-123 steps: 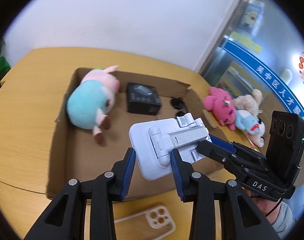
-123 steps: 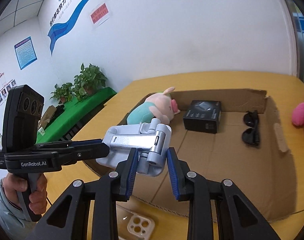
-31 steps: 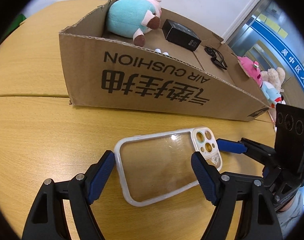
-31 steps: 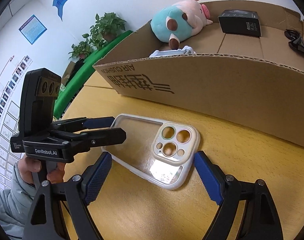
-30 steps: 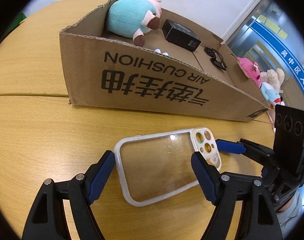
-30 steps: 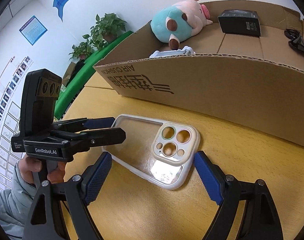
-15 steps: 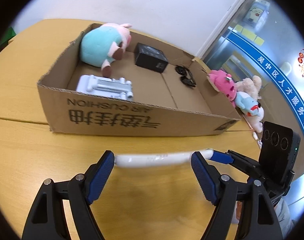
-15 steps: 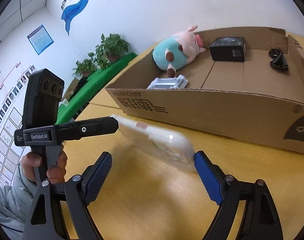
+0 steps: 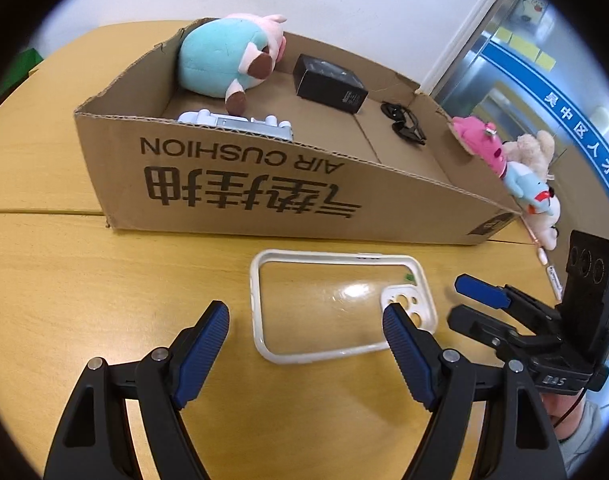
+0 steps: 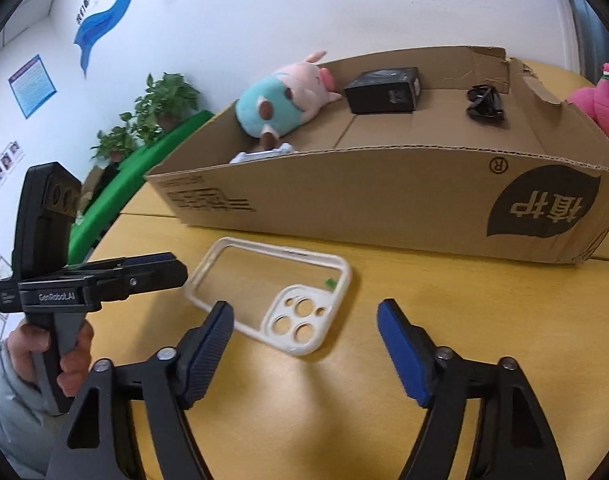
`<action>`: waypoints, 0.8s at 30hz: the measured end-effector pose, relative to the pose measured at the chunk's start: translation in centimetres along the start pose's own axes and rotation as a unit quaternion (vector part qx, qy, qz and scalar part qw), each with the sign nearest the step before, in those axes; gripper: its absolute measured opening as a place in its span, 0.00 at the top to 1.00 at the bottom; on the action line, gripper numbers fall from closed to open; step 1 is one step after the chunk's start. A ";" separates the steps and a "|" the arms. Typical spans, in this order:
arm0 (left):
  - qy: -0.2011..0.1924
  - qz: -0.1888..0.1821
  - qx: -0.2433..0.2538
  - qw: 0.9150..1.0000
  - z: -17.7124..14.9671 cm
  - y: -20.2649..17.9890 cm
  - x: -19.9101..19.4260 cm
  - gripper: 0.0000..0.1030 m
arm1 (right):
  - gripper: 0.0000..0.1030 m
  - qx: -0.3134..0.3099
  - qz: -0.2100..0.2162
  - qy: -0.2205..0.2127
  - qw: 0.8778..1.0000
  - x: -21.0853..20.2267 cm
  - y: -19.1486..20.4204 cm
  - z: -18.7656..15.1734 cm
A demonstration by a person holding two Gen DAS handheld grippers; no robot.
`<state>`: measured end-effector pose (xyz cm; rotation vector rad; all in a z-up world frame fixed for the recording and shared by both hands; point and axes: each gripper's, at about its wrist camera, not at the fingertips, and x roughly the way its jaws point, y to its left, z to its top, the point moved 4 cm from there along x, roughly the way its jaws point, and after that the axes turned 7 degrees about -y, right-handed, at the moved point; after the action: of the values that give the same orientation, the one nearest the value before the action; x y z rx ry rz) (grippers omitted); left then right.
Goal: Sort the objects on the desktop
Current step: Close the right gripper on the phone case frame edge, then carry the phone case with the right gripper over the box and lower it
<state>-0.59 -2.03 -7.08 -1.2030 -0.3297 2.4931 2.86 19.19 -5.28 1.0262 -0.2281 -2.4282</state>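
The phone case (image 9: 340, 304) lies flat before the cardboard box (image 9: 264, 188); left gripper (image 9: 304, 326) and right gripper (image 10: 304, 322), jaws just narrowing, stand open, holding nothing.

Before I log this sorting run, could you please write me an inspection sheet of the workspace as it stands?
Surface: wooden table, seam visible.
Job's things: clear phone case flat on table; cardboard box holds plush pig, phone stand, black box, sunglasses.
Clutter: plush toys beside the box.
Grippers: left tool open; right tool open, jaws just closing, nothing held.
Cables: nothing seen.
Surroundings: potted plants, wall posters.
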 end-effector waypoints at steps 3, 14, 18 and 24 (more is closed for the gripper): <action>0.009 0.023 0.008 1.000 -0.2 0.4 0.7 0.25 | 0.54 -0.007 -0.029 0.019 0.999 1.3 -0.3 -0.2; 0.014 0.060 0.021 0.998 -1.0 0.8 1.5 0.84 | 0.90 -0.011 -0.058 0.028 0.998 2.5 -1.0 -0.9; 0.012 0.064 0.023 0.998 -1.2 0.7 1.5 0.86 | 0.91 -0.013 -0.059 0.028 0.998 2.3 -0.9 -1.1; 0.016 0.054 0.012 0.998 -0.9 0.6 1.6 0.91 | 0.92 0.000 -0.051 0.023 0.998 1.4 -1.1 -1.5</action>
<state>-0.92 -1.93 -8.95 -1.2820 -0.2324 2.5586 2.72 19.54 -7.58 1.1175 -0.1650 -2.4925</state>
